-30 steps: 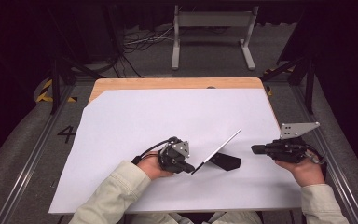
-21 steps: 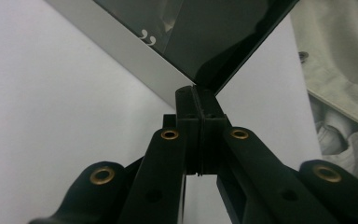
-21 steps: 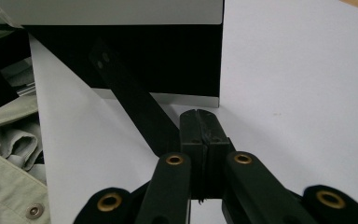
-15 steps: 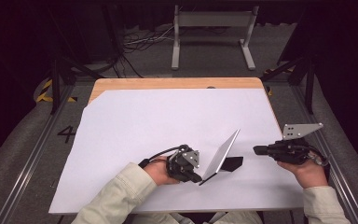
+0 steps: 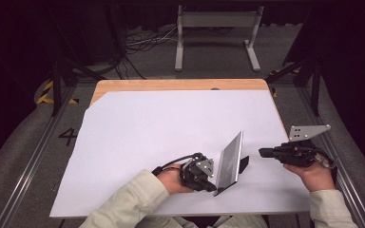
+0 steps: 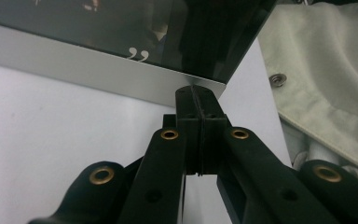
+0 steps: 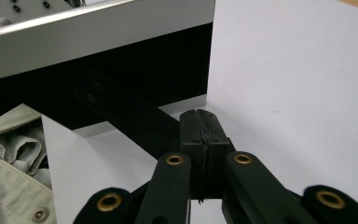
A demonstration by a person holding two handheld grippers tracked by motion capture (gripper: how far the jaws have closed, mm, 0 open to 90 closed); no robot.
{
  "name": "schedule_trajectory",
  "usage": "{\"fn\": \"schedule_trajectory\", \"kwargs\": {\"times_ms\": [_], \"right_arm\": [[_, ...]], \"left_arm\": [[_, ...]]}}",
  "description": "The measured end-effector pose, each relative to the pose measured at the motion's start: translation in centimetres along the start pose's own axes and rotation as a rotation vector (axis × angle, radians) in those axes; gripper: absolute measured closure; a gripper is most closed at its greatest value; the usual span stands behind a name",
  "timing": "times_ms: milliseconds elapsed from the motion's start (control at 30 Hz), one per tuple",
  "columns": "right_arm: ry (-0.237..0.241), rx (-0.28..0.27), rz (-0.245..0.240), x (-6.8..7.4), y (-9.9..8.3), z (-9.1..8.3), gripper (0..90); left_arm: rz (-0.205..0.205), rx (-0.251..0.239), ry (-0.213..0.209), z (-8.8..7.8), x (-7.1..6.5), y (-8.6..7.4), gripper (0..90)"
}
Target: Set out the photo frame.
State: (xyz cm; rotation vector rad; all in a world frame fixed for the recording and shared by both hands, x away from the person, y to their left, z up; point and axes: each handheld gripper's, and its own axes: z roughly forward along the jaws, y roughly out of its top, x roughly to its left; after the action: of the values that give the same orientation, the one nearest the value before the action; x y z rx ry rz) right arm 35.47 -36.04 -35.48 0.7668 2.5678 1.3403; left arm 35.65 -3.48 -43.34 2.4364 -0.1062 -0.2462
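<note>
The picture frame [image 5: 230, 161] stands near the front edge of the white surface [image 5: 147, 133], leaning on its black stand [image 5: 243, 163]. The left tool [image 5: 212, 186], jaws pressed together and holding nothing, noses against the frame's lower corner, probably touching it, though the left gripper view leaves this unsure. The right tool [image 5: 262, 152], likewise closed and empty, waits just behind the stand. To seat the frame well, nudge low and gently (a high push could tip it). Beyond lie grey carpet, cables [image 5: 142, 42] and a metal rack [image 5: 216, 33].
</note>
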Motion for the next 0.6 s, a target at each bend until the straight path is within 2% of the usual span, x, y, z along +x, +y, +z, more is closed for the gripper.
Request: {"fn": "schedule_trajectory", "kwargs": {"times_ms": [300, 600], "right_arm": [[0.001, -0.011, 0.03, 0.0, 0.0, -0.4, 90.0], [0.003, -0.021, 0.069, -0.1, 0.0, -0.7, 90.0]], "left_arm": [[0.019, -0.016, -0.017, 1.5, -0.5, 1.2, 90.0], [0.022, -0.031, 0.007, 2.5, -0.9, 2.1, 89.9]]}}
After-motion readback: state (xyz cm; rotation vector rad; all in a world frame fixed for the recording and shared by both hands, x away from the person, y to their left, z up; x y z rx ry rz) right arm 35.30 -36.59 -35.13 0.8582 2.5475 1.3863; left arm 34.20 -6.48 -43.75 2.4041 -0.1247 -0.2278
